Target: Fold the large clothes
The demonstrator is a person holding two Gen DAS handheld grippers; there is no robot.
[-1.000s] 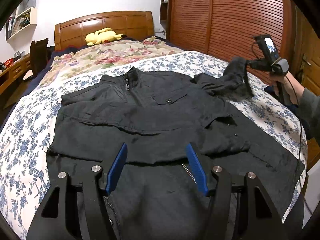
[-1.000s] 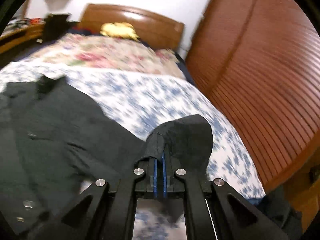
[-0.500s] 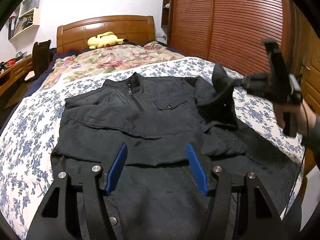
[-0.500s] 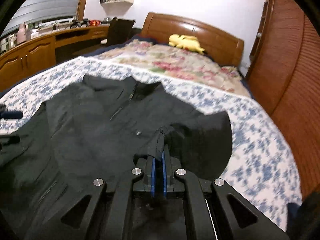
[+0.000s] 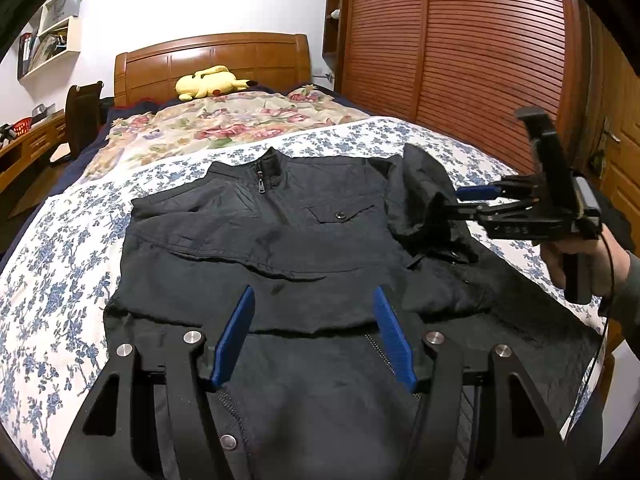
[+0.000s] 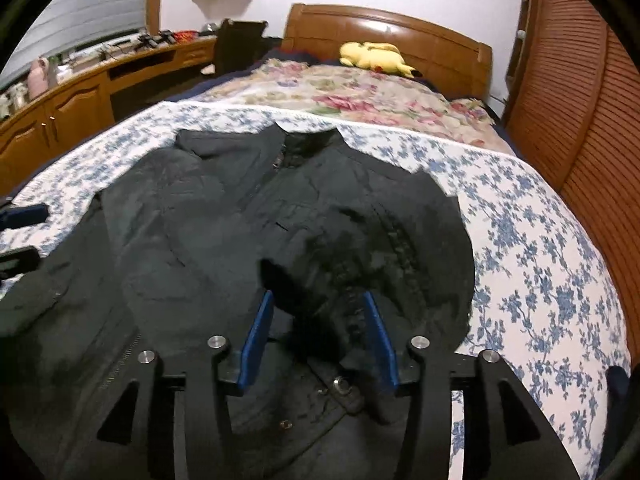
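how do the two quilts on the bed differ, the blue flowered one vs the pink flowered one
The blue-flowered quilt has small blue sprigs on white; the pink-flowered quilt has large pink and red blooms on cream. The blue-flowered quilt covers the near part of the bed and carries the black jacket; the pink-flowered quilt lies nearer the headboard, with the yellow plush toy at its far end. Both are floral and spread flat.
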